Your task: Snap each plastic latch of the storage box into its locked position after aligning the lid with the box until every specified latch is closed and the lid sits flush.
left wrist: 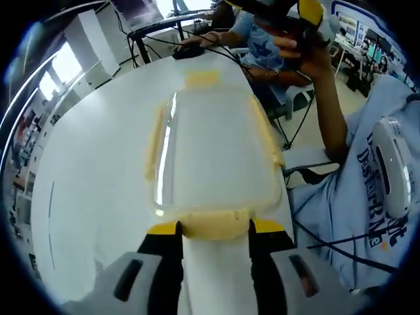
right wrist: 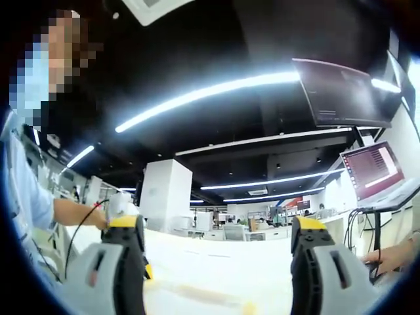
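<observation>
A clear storage box (left wrist: 213, 154) with a pale yellow lid lies flat on a white surface (left wrist: 98, 170), its long side running away from the left gripper (left wrist: 215, 230). The left fingers (left wrist: 165, 231) sit apart on either side of the near latch (left wrist: 216, 224), close to it but gripping nothing. The right gripper (right wrist: 218, 230) is raised and points across the room, open wide and empty. A good next move is probably to check the lid sits level, then press the near latch squarely down until it clicks, steadying the box with the right gripper.
</observation>
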Motion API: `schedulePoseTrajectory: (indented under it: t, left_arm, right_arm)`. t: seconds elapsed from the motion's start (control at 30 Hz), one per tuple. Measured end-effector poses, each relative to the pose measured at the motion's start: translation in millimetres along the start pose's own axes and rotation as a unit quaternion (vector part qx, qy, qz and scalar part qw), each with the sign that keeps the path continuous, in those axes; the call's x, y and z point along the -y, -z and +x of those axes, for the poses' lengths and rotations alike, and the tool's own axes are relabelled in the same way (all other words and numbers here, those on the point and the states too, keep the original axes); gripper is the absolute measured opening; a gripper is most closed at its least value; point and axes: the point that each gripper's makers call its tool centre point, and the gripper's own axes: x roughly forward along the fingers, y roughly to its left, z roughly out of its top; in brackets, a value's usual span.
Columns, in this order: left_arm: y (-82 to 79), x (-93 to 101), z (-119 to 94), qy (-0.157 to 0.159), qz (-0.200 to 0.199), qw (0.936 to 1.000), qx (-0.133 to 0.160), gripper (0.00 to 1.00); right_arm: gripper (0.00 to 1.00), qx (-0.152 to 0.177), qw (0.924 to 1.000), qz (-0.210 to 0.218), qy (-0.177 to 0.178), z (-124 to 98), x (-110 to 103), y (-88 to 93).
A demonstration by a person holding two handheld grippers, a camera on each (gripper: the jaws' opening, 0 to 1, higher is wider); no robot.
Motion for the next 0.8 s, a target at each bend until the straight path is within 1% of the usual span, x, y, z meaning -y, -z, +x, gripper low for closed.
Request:
schedulePoseTrajectory:
  t: [0.13, 0.3, 0.47, 0.6, 0.8]
  left_arm:
    - [2.7, 1.4, -2, 0.0, -0.001, 1.0, -0.001, 0.38]
    - [7.1, 4.2, -4, 0.004, -0.004, 1.0, -0.005, 0.38]
    - [9.7, 9.0, -6, 0.004, -0.004, 0.9999, -0.011, 0.38]
    - [10.6, 10.6, -6, 0.008, -0.003, 0.9999, -0.013, 0.38]
    - [13.7, 13.1, -8, 0.01, -0.005, 0.9999, -0.012, 0.38]
  right_arm:
    - [0.93, -0.005, 1.0, 0.001, 0.0, 1, 0, 3.5]
    - [0.93, -0.003, 1.0, 0.0, -0.002, 1, -2, 2.2]
    - [0.92, -0.004, 1.0, 0.004, 0.003, 0, 1, 4.2]
    - [0.92, 0.0, 1.0, 0.005, 0.004, 0, 2, 1.5]
    - [0.92, -0.002, 1.0, 0.003, 0.001, 1, 2, 2.5]
